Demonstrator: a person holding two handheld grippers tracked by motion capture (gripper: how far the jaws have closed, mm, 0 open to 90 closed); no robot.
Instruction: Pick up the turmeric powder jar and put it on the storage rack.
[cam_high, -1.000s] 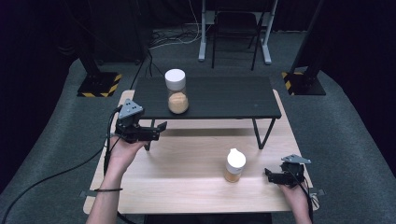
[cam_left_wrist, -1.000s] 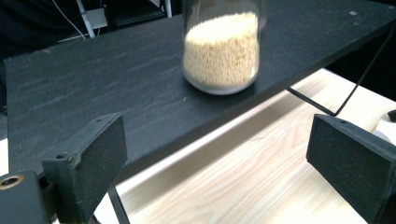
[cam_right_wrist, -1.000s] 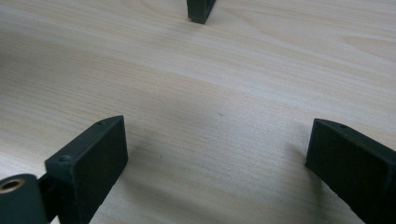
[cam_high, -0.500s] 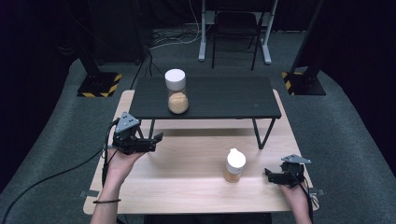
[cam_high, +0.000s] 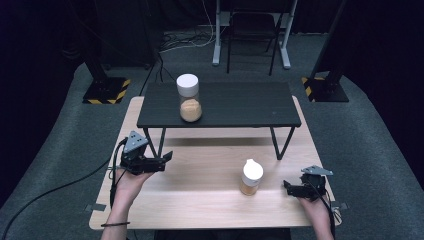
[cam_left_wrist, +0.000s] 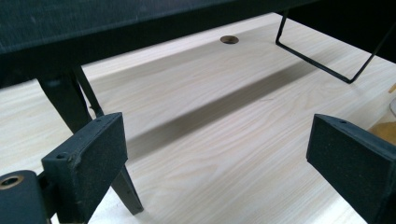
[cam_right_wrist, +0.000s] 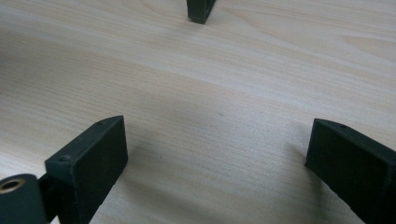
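The left gripper (cam_high: 165, 159) is held with its jaws spread wide and nothing between them; in the left gripper view its two black pads (cam_left_wrist: 91, 158) frame only bare pale wood. It sits above the near-left part of the wooden table (cam_high: 200, 200), just in front of the left leg (cam_left_wrist: 70, 107) of the low black shelf (cam_high: 235, 105), its jaws pointing across toward the table's right side. At the far right edge of that gripper's view a sliver of a clear jar with amber contents shows, well outside the jaws.

The right gripper (cam_high: 289, 187) is likewise wide open and empty, its pads (cam_right_wrist: 93, 158) resting low over the wood near the table's right front corner. Its jaws point left, toward a small jar with a white cap (cam_high: 251, 177) that stands upright on the table near the gripper but apart from it, not between the jaws.

Farther back, a taller jar with a white lid (cam_high: 189, 97), part filled with tan powder, stands upright on the left half of the black shelf, well apart from both grippers. A cable (cam_high: 60, 187) trails from the left gripper over the table edge to the dark carpet.
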